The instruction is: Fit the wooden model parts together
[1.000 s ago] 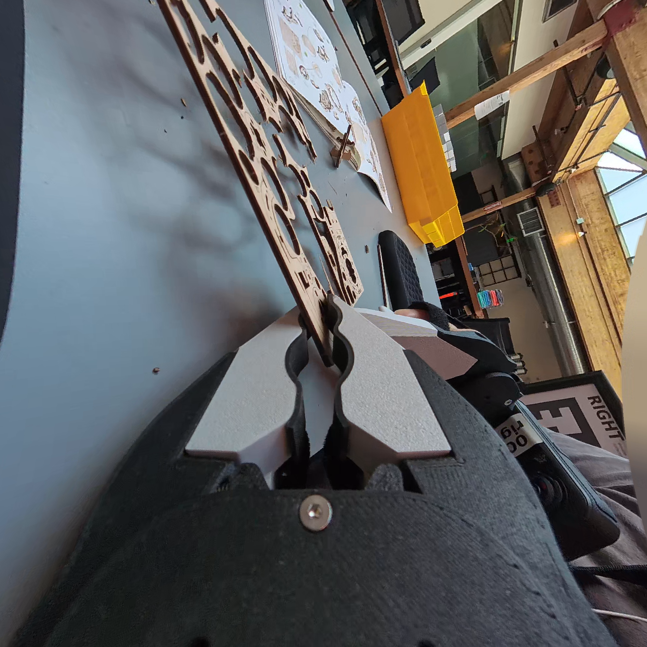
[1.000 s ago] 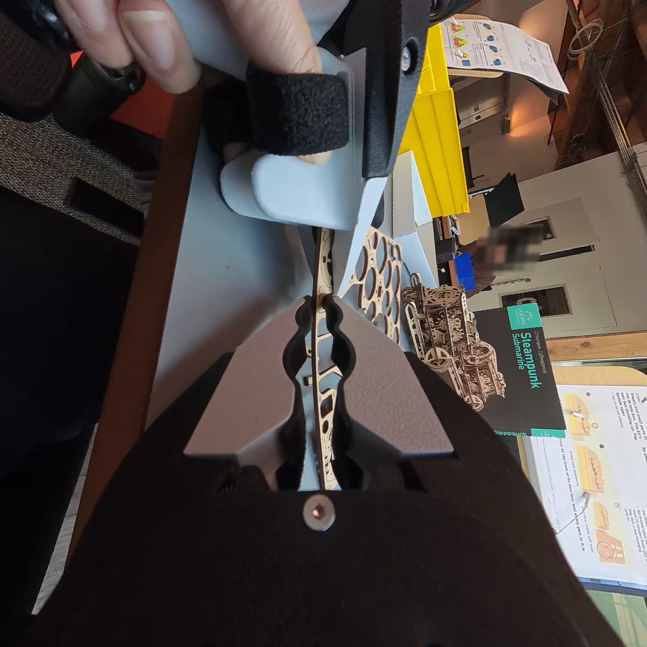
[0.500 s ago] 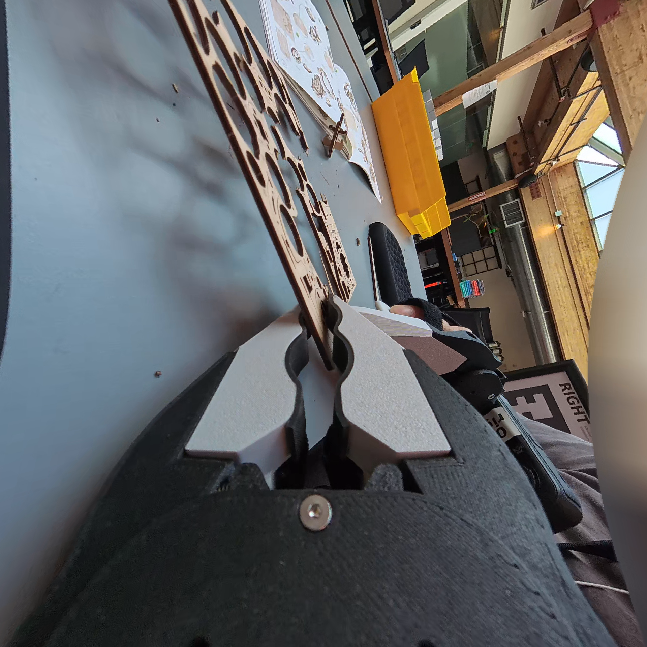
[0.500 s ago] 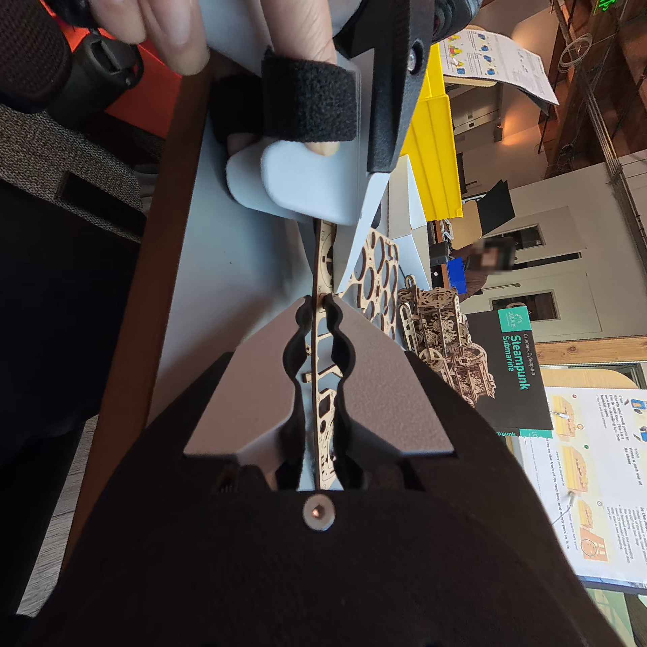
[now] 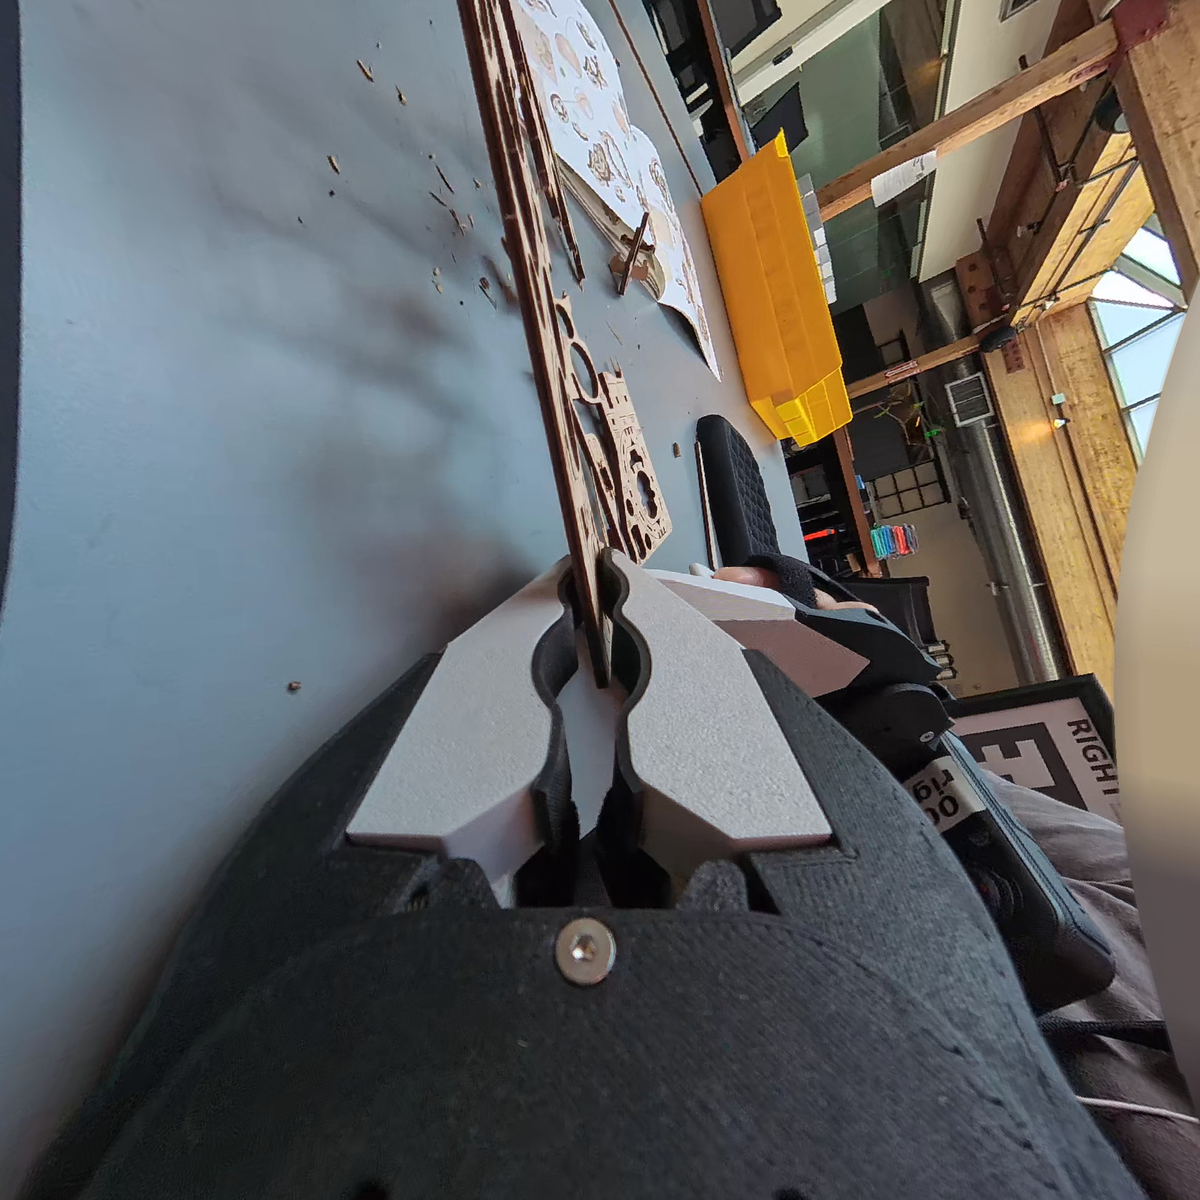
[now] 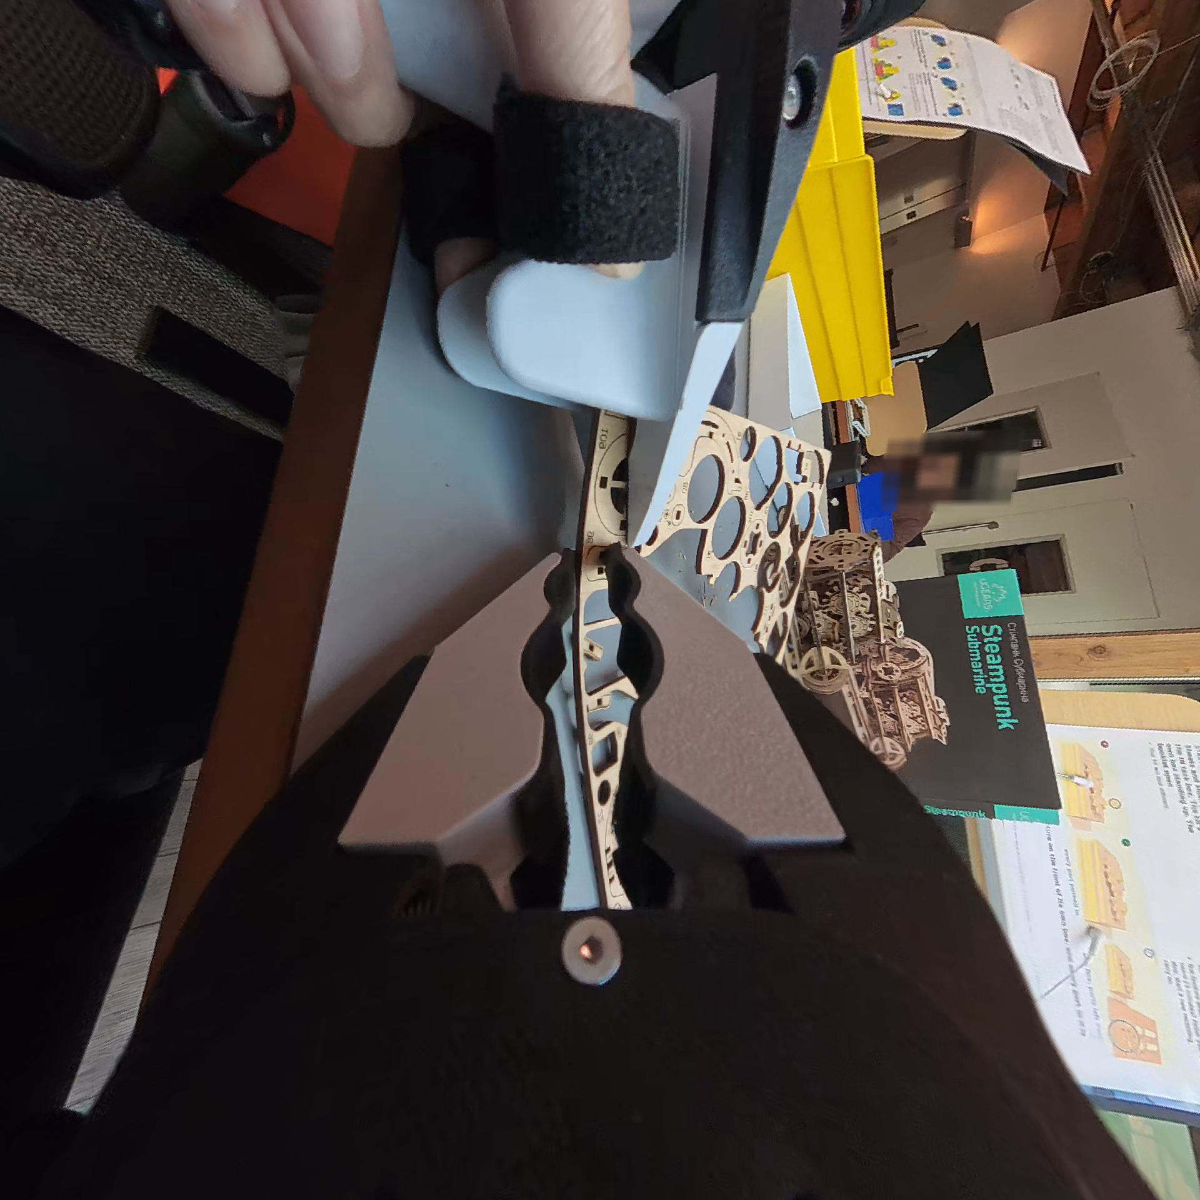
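Note:
A thin laser-cut wooden parts sheet [image 5: 545, 337] stands on edge over the grey table [image 5: 227, 422]. My left gripper [image 5: 589, 568] is shut on its near edge. My right gripper [image 6: 589, 558] is shut on the same sheet [image 6: 607, 480], which bows slightly between the two grips. In the right wrist view the left gripper [image 6: 610, 409], held by a hand, clamps the sheet's far end. In the left wrist view the right gripper [image 5: 701, 587] sits just right of the sheet.
A second punched-out sheet [image 6: 747, 500], an assembled wooden model [image 6: 857, 649], a black box [image 6: 974, 688] and instruction pages [image 6: 1117, 909] lie on the table. A yellow bin [image 5: 773, 279], a small crossed wooden part [image 5: 633, 256] and wood chips [image 5: 448, 195] are further along. Left and right tips are no more than a few centimetres apart. Left tips and right tips are each some 30 cm from the assembled wooden model [image 6: 857, 649].
The sheet has turned nearly edge-on in the left wrist view and now bows in the right wrist view. The two grippers have come slightly closer. Both stay shut on it.

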The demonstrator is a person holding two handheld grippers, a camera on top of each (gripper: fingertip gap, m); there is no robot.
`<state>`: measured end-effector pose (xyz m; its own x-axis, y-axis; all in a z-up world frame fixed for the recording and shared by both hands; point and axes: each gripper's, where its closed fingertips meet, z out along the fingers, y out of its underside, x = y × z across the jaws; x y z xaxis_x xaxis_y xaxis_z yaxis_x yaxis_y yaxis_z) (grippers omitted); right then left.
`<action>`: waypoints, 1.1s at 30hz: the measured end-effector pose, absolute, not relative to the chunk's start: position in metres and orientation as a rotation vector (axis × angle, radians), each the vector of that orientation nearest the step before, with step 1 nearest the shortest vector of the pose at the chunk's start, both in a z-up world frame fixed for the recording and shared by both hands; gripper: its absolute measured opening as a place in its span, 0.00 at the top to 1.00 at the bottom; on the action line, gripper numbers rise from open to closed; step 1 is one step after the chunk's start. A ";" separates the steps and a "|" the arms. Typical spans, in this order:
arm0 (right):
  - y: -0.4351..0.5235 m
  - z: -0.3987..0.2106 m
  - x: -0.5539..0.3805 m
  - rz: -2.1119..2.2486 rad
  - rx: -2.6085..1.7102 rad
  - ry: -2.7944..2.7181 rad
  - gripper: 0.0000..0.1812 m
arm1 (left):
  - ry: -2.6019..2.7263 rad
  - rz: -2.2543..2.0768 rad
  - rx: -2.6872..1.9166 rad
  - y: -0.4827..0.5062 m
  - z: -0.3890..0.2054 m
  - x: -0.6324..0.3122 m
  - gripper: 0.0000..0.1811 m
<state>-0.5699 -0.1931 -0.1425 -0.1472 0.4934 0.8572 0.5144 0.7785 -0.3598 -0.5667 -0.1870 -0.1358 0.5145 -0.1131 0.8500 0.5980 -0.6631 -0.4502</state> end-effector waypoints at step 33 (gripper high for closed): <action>-0.194 -0.139 -0.572 -0.047 -0.710 -1.771 0.95 | -0.457 -1.300 -1.940 -0.185 -0.131 -0.569 1.00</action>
